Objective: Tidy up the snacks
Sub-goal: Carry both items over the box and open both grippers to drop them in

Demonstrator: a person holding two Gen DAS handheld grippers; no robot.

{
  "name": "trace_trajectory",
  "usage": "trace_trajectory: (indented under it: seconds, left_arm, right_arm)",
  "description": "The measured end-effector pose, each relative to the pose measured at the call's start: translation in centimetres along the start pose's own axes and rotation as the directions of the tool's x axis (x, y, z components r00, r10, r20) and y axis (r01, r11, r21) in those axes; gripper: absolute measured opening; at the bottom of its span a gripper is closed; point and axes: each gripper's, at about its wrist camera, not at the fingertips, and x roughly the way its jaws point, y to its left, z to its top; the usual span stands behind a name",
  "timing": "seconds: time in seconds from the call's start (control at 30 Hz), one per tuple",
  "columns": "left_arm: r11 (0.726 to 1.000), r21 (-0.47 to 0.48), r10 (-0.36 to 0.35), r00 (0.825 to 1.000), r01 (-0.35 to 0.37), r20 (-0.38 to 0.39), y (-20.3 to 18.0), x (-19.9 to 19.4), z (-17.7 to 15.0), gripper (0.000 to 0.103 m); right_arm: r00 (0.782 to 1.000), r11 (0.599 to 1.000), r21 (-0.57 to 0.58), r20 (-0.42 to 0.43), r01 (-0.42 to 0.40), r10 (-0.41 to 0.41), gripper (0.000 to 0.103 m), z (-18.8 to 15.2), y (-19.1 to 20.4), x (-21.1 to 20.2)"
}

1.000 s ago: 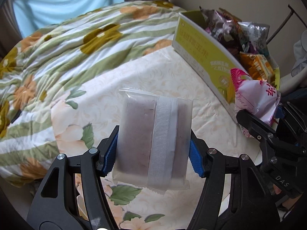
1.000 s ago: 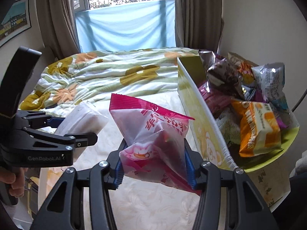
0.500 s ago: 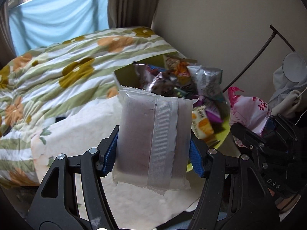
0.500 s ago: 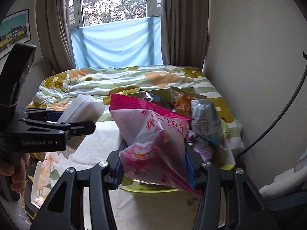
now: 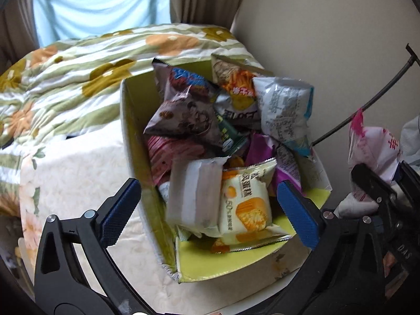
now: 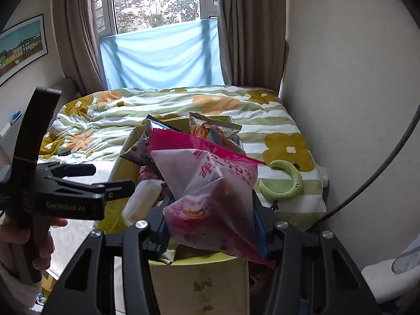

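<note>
**Snack box filling up beside the bed**

The cardboard box (image 5: 136, 141), yellow-green inside, is the landmark here. It is heaped with crinkly foil and plastic packets: a brown chocolate-print bag (image 5: 183, 118) near its far left wall, an orange-print bag (image 5: 233, 78) at the far end, a silver-and-blue puffed bag (image 5: 283, 107) to the right. At the near end lies a pale wrapped bar (image 5: 194, 191) with a white seam strip, touching a cream packet with an orange picture (image 5: 244, 204).

The left gripper (image 5: 207, 204) hangs over the box's near end, its blue ribbed pads spread wide with nothing between them; the pale bar lies in the box beneath. The right gripper (image 6: 212, 225) is clamped on a pink-and-white snack bag (image 6: 210, 189), held above the box's near edge.

The box rests on a cream floral sheet (image 5: 68, 178). Beyond it spreads a rumpled green-striped quilt (image 6: 162, 105) with orange and mustard flowers, then brown curtains (image 6: 78, 26), a window half covered by pale blue cloth (image 6: 160, 55), and a plain wall.
</note>
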Motion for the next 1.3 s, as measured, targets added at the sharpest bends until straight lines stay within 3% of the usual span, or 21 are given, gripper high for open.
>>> trace_trajectory:
  seconds: [0.3,0.63,0.67,0.73,0.77,0.8,1.03,1.3]
  left_arm:
    - [0.993,-0.100,0.064,0.998,-0.066,-0.031,2.7,-1.2,-4.7,0.103]
    - [0.975,-0.155,0.159,0.987,-0.156,0.005,5.3,-4.0,-5.4,0.103]
    - [0.973,-0.163,0.166,0.986,-0.163,0.003,5.6,-4.1,-5.5,0.103]
    - [0.968,-0.179,0.178,0.984,-0.176,-0.002,6.1,-4.5,-5.7,0.103]
    - [0.967,-0.183,0.182,0.983,-0.180,-0.006,6.4,-4.6,-5.8,0.103]
    - [0.965,-0.185,0.187,0.982,-0.185,-0.007,6.5,-4.8,-6.0,0.103]
    - [0.965,-0.175,0.200,0.980,-0.197,0.001,6.9,-5.7,-7.1,0.103]
    - [0.969,-0.139,0.219,0.972,-0.206,0.082,6.6,-10.2,-8.1,0.103]
  right_arm:
    - [0.993,0.988,-0.100,-0.013,-0.115,0.115,0.048,1.1,2.3,1.8]
    - [0.978,0.963,-0.171,-0.070,-0.208,0.199,0.049,3.5,5.8,5.9]
    - [0.975,0.962,-0.167,-0.073,-0.217,0.208,0.053,3.7,6.0,6.4]
    - [0.973,0.962,-0.156,-0.078,-0.226,0.216,0.078,3.9,6.2,6.9]
    - [0.972,0.961,-0.149,-0.073,-0.233,0.225,0.099,3.9,6.1,6.7]
    - [0.971,0.960,-0.142,-0.059,-0.240,0.234,0.103,3.9,5.9,6.3]
    - [0.978,0.975,-0.086,-0.046,-0.207,0.203,0.103,2.2,4.9,4.3]
    - [0.986,0.985,-0.041,-0.024,-0.167,0.166,0.103,0.6,5.3,0.8]
